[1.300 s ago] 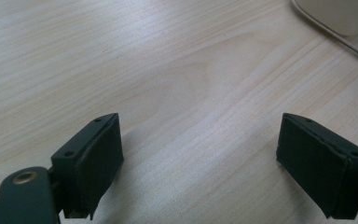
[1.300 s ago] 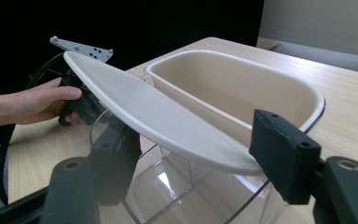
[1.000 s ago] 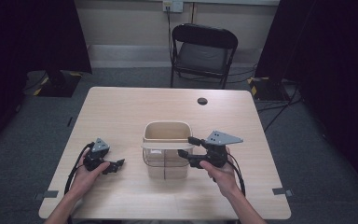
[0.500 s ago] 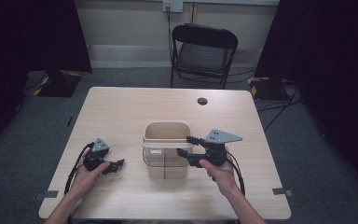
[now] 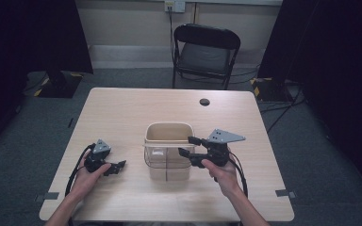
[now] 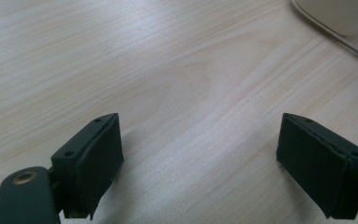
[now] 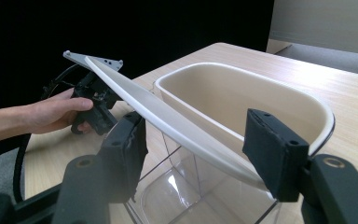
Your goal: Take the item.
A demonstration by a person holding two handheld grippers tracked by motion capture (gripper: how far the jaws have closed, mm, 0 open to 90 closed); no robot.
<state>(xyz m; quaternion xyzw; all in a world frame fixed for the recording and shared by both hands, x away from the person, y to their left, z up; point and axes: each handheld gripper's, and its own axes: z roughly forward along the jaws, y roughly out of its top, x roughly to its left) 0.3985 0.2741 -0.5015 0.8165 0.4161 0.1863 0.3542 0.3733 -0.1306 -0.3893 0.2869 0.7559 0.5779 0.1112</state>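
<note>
**Gently closing on the bin's handle**

Now we have our right gripper (image 5: pixel 185 146) at the near right side of the clear bin (image 5: pixel 168 162), which stands mid-table on the wooden table (image 5: pixel 122 113); its cream liner (image 7: pixel 242 100) sits inside the rim, and the cream handle (image 7: pixel 168 119) slants across between our jaws; the jaws have just been closing, yet in the right gripper view both pads seem to stand a little apart from the handle, so we count it as not yet gripped. Our left gripper (image 5: pixel 118 166) rests on the table well left of the bin, its jaws spread wide on nothing but bare wood.

To do this well, we judge, we should centre the handle between the pads before squeezing; the strip is thin and curved, so a skewed bite could let it slip or twist; we close slowly, square to its flat faces; we keep the left gripper ready to steady the bin's wall, since the bin looks light and may tip.
</note>
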